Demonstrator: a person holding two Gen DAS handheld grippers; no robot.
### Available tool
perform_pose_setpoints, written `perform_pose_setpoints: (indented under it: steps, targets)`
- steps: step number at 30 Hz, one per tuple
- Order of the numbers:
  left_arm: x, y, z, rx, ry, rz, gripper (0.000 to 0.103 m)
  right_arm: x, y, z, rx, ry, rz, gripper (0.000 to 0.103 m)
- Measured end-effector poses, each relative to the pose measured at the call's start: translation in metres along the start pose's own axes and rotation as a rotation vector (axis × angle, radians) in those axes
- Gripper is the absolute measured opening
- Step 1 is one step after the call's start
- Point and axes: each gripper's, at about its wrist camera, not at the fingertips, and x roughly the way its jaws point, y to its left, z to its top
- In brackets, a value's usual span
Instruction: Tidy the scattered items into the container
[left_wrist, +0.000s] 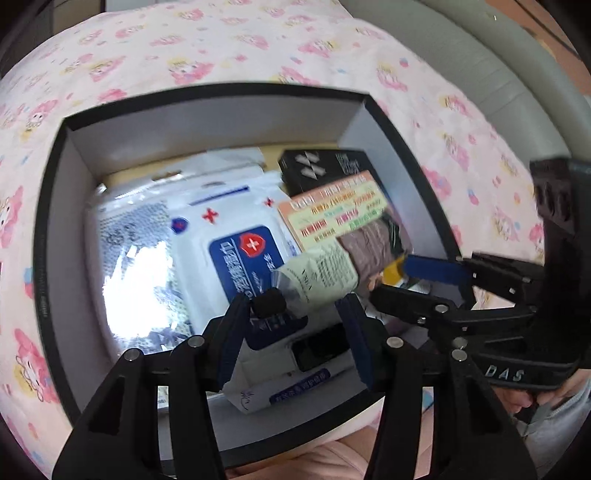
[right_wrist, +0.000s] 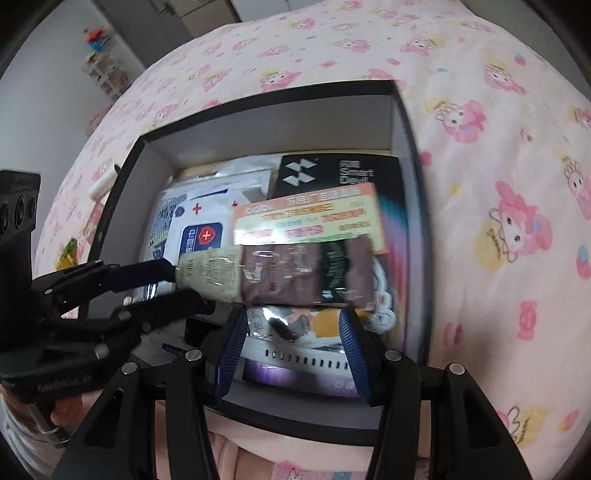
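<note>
A black box with a grey inside (left_wrist: 55, 206) (right_wrist: 122, 173) sits on a pink cartoon-print bedspread. It holds a white wipes pack (left_wrist: 236, 236) (right_wrist: 199, 229), a black carton (left_wrist: 325, 166) (right_wrist: 332, 173), an orange-edged card pack (left_wrist: 340, 210) (right_wrist: 310, 218) and other packs. A pale green and brown tube (left_wrist: 321, 269) (right_wrist: 273, 273) with a black cap (left_wrist: 269, 302) lies across the contents. My left gripper (left_wrist: 295, 314) (right_wrist: 173, 280) is open, with the cap end of the tube between its fingers. My right gripper (right_wrist: 291, 332) (left_wrist: 391, 273) is open just below the tube.
The pink bedspread (left_wrist: 258, 48) (right_wrist: 498, 184) surrounds the box. A white stick-like item (right_wrist: 101, 184) and a colourful packet (right_wrist: 68, 256) lie on the bedspread left of the box. A grey wall and shelf stand at the far left (right_wrist: 99, 70).
</note>
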Motion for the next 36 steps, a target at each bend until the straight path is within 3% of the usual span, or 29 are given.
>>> perform_pose_setpoints:
  steps: [9, 15, 20, 21, 24, 30, 36]
  targets:
    - [0.003, -0.001, 0.003, -0.007, -0.024, 0.080, 0.048, 0.003, 0.006, 0.006, -0.031, 0.019, -0.015, 0.047]
    - [0.001, 0.007, 0.007, -0.037, -0.049, 0.052, 0.048, -0.003, 0.008, 0.028, -0.048, -0.017, -0.093, 0.047]
    - [0.003, 0.000, 0.003, -0.006, -0.012, 0.021, 0.047, -0.008, 0.008, 0.018, -0.038, -0.009, -0.037, 0.047]
    - [0.004, -0.004, 0.001, 0.007, 0.000, 0.022, 0.041, -0.005, 0.007, 0.016, -0.036, 0.007, -0.031, 0.047]
    - [0.003, -0.011, 0.000, 0.032, -0.006, 0.045, 0.039, 0.003, 0.007, 0.013, -0.037, 0.036, -0.036, 0.047]
    - [0.009, -0.004, 0.021, 0.002, 0.006, 0.066, 0.039, 0.019, 0.007, 0.034, -0.057, 0.076, -0.065, 0.047]
    - [0.015, 0.004, 0.052, -0.019, -0.008, 0.085, 0.039, 0.018, 0.002, 0.069, -0.041, 0.020, -0.083, 0.047]
